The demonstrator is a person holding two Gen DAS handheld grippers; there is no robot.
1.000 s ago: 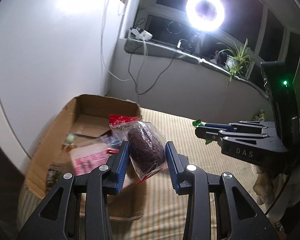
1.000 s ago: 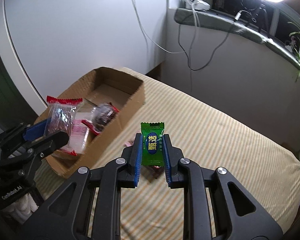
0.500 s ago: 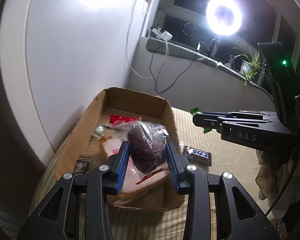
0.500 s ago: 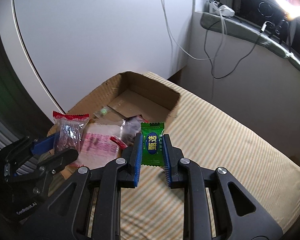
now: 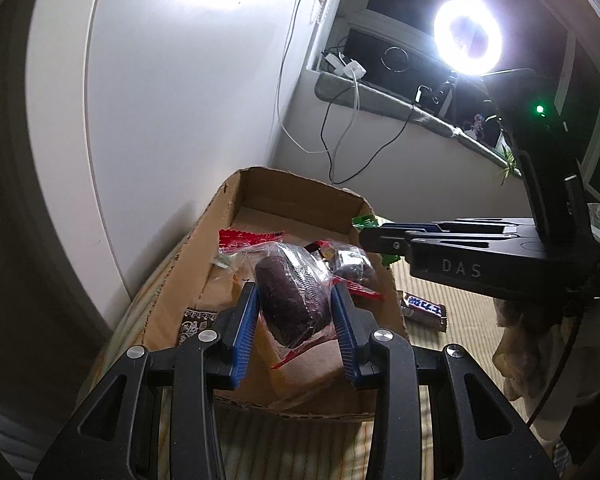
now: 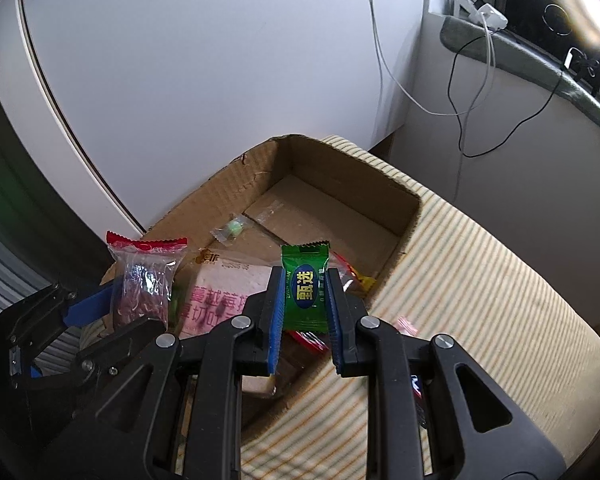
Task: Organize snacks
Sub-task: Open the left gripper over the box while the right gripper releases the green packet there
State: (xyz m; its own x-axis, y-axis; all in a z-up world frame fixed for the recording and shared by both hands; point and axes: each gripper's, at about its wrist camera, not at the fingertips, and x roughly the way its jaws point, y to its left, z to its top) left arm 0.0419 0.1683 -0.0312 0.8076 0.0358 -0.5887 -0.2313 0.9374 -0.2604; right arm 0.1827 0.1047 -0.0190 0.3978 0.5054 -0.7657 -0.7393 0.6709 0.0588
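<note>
Left wrist view: left gripper (image 5: 294,322) clamped on a clear plastic packet with a red crimped top holding a dark brown oval cake (image 5: 290,300), pads pressed against both its sides. Packet hangs above the near half of the open brown cardboard box (image 5: 300,188), not yet let go. Beneath and ahead of the gripper the box already has several snacks in it: a second dark cake in a clear wrapper (image 5: 354,270) just right of the tips, and a dark patterned sachet (image 5: 194,320) to the left. Far end of the box is bare cardboard. Right of the box, outside it on the striped cloth, a brown wrapped chocolate bar (image 5: 424,310) lies loose. Right gripper enters from the right, above the box's right wall.

Right wrist view: right gripper (image 6: 304,304) closed on a small green foil candy packet with a blue oval label (image 6: 306,286), held upright between the pads over the box's near right edge. Below it, inside the box, a pink-printed flat pack (image 6: 220,300) and a small clear-wrapped green sweet (image 6: 232,230) further in. Something small and red sits blurred on the cloth to the right, can't tell what.

Progress, judged: box partly filled, two snacks in hand still to drop, chocolate bar at least still left outside.
</note>
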